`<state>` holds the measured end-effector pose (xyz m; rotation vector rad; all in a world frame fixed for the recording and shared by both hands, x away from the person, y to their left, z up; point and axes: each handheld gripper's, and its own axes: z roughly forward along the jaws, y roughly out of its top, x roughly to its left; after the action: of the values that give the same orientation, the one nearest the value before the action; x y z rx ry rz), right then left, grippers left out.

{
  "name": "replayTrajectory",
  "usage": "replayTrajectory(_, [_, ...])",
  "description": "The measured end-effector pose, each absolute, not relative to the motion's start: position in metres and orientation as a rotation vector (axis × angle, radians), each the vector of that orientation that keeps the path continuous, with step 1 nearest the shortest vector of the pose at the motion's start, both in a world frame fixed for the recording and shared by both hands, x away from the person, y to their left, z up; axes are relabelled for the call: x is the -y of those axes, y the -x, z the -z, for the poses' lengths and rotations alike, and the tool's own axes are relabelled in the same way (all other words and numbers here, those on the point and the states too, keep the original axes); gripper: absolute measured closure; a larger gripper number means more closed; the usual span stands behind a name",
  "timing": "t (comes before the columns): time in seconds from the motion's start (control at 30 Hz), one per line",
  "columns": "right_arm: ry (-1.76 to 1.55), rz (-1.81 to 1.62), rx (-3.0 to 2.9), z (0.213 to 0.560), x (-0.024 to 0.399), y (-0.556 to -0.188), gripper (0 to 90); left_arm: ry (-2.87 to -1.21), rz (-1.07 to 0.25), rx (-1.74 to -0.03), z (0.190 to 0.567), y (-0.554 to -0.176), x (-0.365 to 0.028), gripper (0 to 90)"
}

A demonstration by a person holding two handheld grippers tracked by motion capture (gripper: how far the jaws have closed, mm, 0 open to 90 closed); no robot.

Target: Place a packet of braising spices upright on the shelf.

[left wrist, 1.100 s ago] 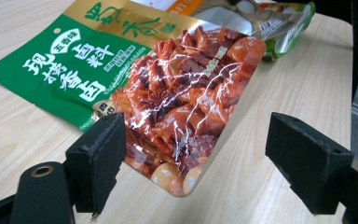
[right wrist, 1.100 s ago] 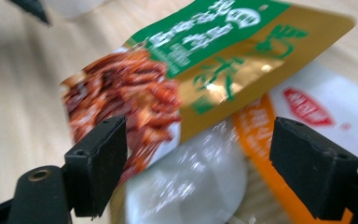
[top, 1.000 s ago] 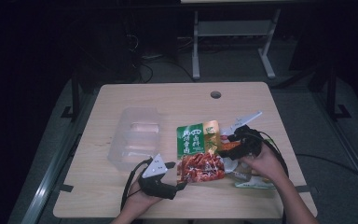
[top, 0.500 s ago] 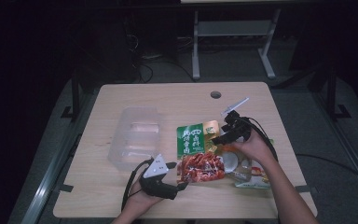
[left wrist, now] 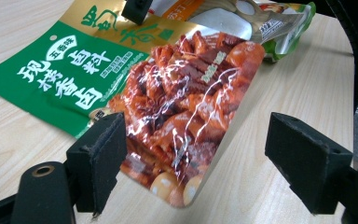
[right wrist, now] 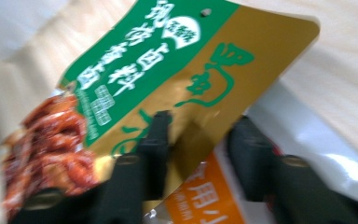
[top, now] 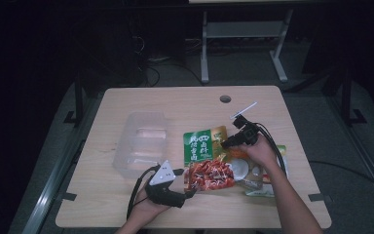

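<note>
A green, gold and red food pouch (top: 205, 157) lies flat mid-table. My left gripper (top: 187, 184) rests near the front edge, open, with its jaws spread on either side of the pouch's (left wrist: 177, 102) red lower corner and not touching it. My right gripper (top: 227, 143) is at the pouch's upper right edge. Its jaws have just been closing, and the gold edge of the pouch (right wrist: 168, 60) lies between them. One jaw sits over the pouch, the other just past its edge, and a gap remains at the right gripper (right wrist: 200, 135).
A second pouch (top: 263, 171), white, orange and green, lies partly under the first on the right, under my right forearm. A clear plastic container (top: 141, 144) stands to the left of the pouches. The wooden table (top: 175, 105) has a cable hole (top: 225, 99) near its far edge.
My right hand has moved left across the table onto the pouch's upper right edge, and its jaws have narrowed. The left gripper has stayed put.
</note>
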<state>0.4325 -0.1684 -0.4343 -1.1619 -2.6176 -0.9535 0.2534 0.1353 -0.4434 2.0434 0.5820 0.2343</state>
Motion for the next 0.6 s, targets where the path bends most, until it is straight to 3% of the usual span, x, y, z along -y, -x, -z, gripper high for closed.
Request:
replayTrajectory(0.13, [1.093, 1.013, 2.615, 0.428, 0.171, -0.429, 89.1, -2.046, -0.233, -0.578, 0.444, -0.254, -0.136, 20.2])
replayTrajectory(0.6, [0.983, 1.216, 2.695, 0.387, 0.176, -0.392, 90.0, -1.996, -0.163, -0.613, 0.443, -0.257, -0.136, 22.2])
